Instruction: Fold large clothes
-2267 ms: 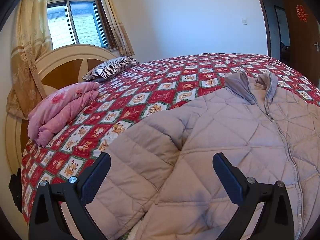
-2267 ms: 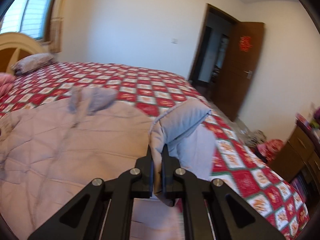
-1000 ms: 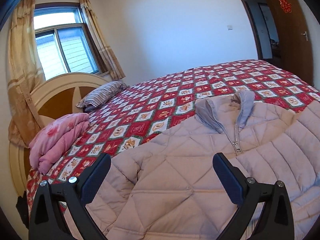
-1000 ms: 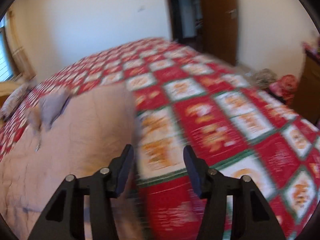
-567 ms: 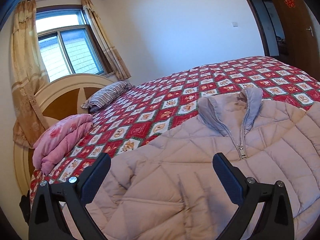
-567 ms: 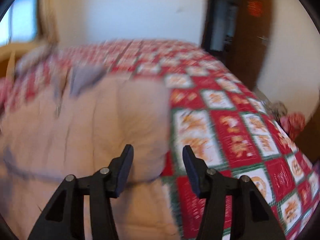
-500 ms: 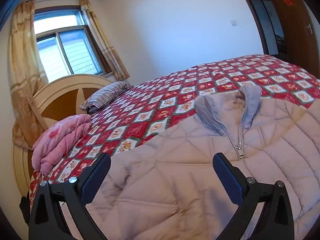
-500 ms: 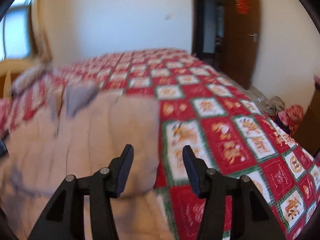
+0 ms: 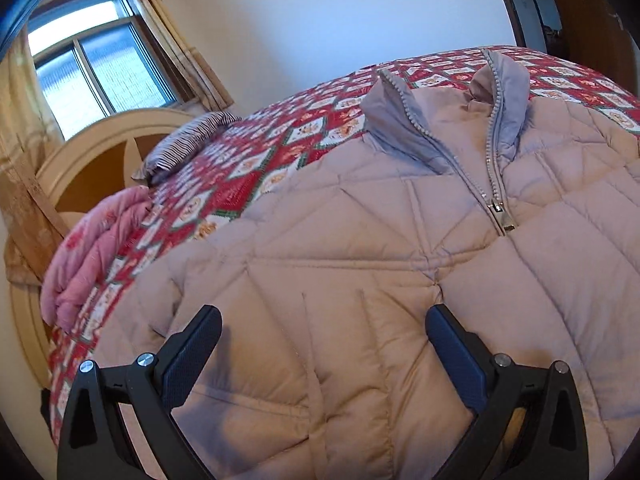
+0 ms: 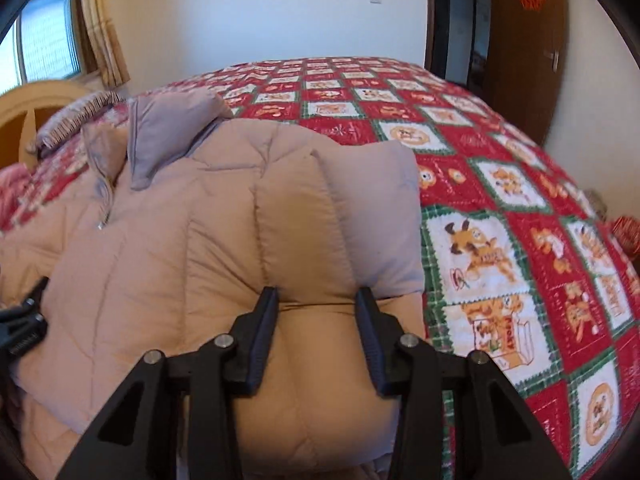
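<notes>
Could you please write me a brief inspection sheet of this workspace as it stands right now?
Surface: bed with a red patterned quilt.
Job's things: beige quilted jacket lying front up, zip partly closed, one sleeve folded over its front.
Clutter: folded pink blanket and striped pillow near the headboard.
Grippers: left claw open above the jacket; right claw closing, padded jacket fabric between its pads.
Cables: nothing seen.
Surroundings: curtained window, wooden door.
</notes>
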### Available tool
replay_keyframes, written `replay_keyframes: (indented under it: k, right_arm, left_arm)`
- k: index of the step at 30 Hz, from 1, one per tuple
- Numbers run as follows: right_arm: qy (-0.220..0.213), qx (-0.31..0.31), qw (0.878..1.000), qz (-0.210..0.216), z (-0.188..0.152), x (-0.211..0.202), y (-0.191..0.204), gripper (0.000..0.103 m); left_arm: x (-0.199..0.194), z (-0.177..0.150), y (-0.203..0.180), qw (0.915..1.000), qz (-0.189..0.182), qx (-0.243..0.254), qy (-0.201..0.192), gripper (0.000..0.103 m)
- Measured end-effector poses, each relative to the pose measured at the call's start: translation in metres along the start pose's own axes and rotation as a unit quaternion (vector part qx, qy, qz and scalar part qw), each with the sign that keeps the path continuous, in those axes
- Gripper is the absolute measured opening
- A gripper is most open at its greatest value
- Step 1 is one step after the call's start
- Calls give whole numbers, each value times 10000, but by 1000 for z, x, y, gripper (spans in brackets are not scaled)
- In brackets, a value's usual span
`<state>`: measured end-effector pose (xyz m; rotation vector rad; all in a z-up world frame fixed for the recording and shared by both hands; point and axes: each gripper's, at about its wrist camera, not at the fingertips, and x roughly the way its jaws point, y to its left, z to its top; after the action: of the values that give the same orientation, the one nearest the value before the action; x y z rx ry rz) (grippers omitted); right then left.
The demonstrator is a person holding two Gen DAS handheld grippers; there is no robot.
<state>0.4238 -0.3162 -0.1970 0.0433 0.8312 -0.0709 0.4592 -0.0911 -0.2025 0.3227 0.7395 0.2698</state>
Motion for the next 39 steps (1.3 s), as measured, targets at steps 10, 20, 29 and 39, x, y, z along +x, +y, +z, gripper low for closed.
replay_keyframes:
  k: [10,20,29,39]
  right_arm:
    - [91,-393,9985,-364,5,-2,9,45]
    - [-204,-429,9988,148,-10,-44,40,64]
    - [128,-563,9983,105,-20,-8,45,54]
    - [55,-550,9984,122,-25,-12,43,54]
  left_arm:
    - [-6,6,4,9998,20,16,181,102]
    - [-22,-13,3,9996,-234,120,58,102]
    - [-13,-18,4,9987,-484,-43,141,102]
    - [-14,-17,3,9986,-506,-58,145,102]
